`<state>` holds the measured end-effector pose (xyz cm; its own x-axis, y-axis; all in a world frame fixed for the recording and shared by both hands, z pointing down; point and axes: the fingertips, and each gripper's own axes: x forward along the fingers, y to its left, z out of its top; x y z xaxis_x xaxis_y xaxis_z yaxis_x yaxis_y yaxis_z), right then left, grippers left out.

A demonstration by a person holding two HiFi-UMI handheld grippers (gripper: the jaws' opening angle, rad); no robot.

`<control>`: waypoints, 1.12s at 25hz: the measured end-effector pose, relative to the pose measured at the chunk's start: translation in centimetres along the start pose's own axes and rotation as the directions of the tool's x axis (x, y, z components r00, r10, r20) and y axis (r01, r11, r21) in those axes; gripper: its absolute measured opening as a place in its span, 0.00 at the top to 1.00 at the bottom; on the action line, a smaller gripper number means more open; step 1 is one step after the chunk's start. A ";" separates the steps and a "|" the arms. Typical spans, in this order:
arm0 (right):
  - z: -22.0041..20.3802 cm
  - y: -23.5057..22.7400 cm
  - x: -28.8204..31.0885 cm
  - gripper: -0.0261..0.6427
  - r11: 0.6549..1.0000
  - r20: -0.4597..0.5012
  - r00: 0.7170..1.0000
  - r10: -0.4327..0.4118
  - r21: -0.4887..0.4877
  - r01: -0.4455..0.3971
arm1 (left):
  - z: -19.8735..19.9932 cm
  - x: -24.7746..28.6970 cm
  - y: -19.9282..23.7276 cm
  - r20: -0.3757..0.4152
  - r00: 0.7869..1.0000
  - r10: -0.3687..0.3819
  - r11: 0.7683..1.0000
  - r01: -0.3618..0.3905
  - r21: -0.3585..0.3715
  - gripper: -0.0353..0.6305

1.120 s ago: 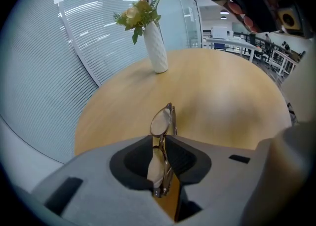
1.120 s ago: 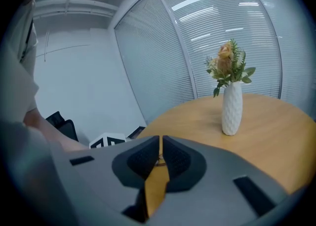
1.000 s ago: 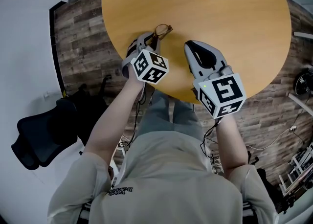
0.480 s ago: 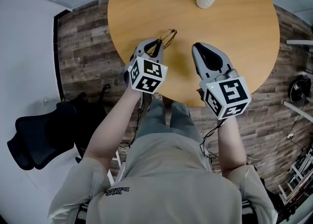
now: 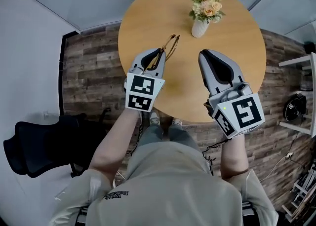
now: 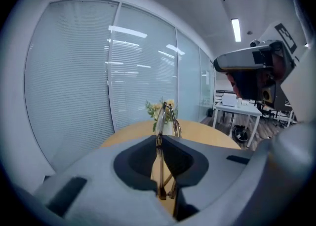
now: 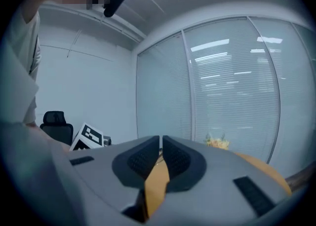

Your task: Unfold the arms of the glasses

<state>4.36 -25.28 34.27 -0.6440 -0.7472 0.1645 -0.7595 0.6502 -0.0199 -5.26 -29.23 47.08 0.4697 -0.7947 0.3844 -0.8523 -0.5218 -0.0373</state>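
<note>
The thin gold-framed glasses [image 5: 171, 44] stick out past the tips of my left gripper [image 5: 160, 52], lifted above the round wooden table [image 5: 237, 77]. In the left gripper view the glasses [image 6: 163, 114] stand edge-on between the dark pads. The jaws have just been closing and are shut on the glasses. My left gripper [image 6: 159, 139] points slightly downward toward the flowers. My right gripper [image 5: 206, 54] hovers beside it to the right, apart from the glasses. In the right gripper view my right gripper [image 7: 161, 140] is shut with nothing between its pads.
A white vase of pale flowers [image 5: 201, 15] stands at the table's far side, also seen as flowers [image 7: 217, 142] in the right gripper view. A black office chair [image 5: 34, 146] sits on the wood floor at the left. White shelving [image 5: 298, 92] is at the right. Blinds cover the windows.
Both grippers have risen well above the table. The glasses, which lay on the tabletop at the left gripper's tips, now hang in its jaws in the air.
</note>
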 end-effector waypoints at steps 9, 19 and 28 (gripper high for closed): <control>8.3 0.8 -2.6 0.90 0.996 0.141 0.990 -0.002 -0.085 0.014 | 10.5 -8.3 2.3 0.255 0.963 0.085 0.995 -0.068 -0.073 0.88; 14.7 6.1 -6.2 0.90 0.973 0.251 0.963 0.095 -0.229 -0.036 | 15.8 -16.9 4.6 0.455 0.873 0.176 0.984 -0.149 -0.095 0.88; 12.7 8.7 -6.1 0.90 0.979 0.237 0.961 0.140 -0.178 -0.098 | 16.4 -20.5 3.3 0.507 0.849 0.148 0.987 -0.098 -0.125 0.88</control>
<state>0.52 -16.79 20.52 -0.7470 -0.6601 -0.0789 -0.6639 0.7347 0.1396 -13.97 -19.76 23.90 0.3894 -0.9093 -0.1468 -0.9161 -0.3988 0.0406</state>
